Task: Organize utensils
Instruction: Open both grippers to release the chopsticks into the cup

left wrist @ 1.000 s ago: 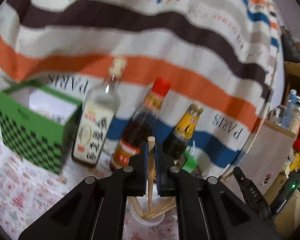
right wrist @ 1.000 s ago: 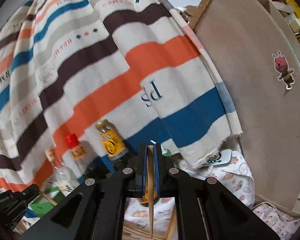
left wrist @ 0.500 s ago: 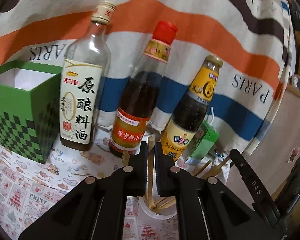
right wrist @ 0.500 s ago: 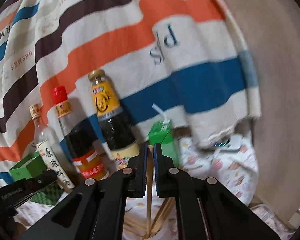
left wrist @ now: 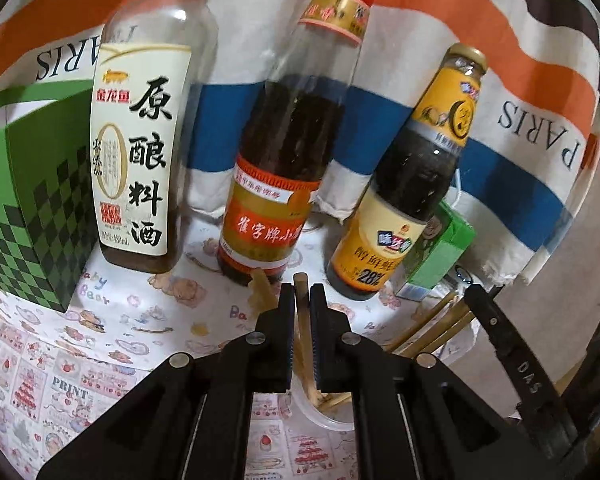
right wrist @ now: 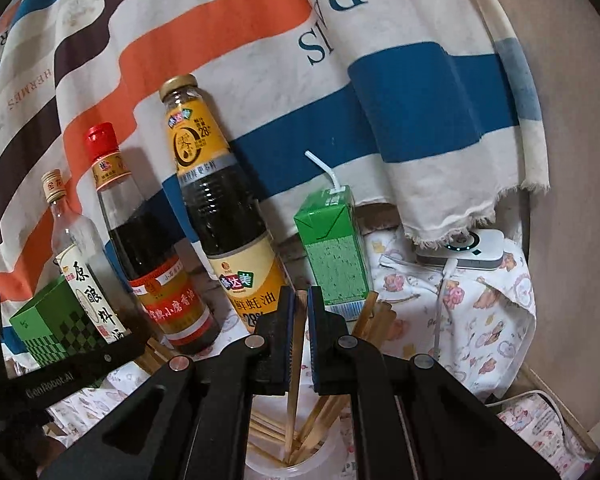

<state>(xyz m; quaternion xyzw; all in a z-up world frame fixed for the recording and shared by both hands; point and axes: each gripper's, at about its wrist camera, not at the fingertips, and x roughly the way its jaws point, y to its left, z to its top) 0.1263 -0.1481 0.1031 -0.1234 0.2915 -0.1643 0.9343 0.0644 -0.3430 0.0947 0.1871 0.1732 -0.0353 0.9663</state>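
- While a striped cloth [right wrist: 260, 60] hangs as backdrop, the table [left wrist: 80, 352] under its printed cover carries everything else.
- Green checked box [left wrist: 28, 184] stands at the left, beside three bottles: clear cooking wine bottle [left wrist: 140, 152], red-capped bottle [left wrist: 288, 168], yellow-labelled bottle [right wrist: 220, 208].
- Green drink carton [right wrist: 334, 256] with a straw stands right of the bottles.
- Clear cup [right wrist: 332, 454], near the cameras, holds a bundle of chopsticks.
- Left gripper [left wrist: 301, 292] has its jaws clenched on a chopstick [left wrist: 302, 320], above the cup.
- Right gripper [right wrist: 299, 296] likewise grips another chopstick [right wrist: 294, 380], whose tip reaches down into the cup.
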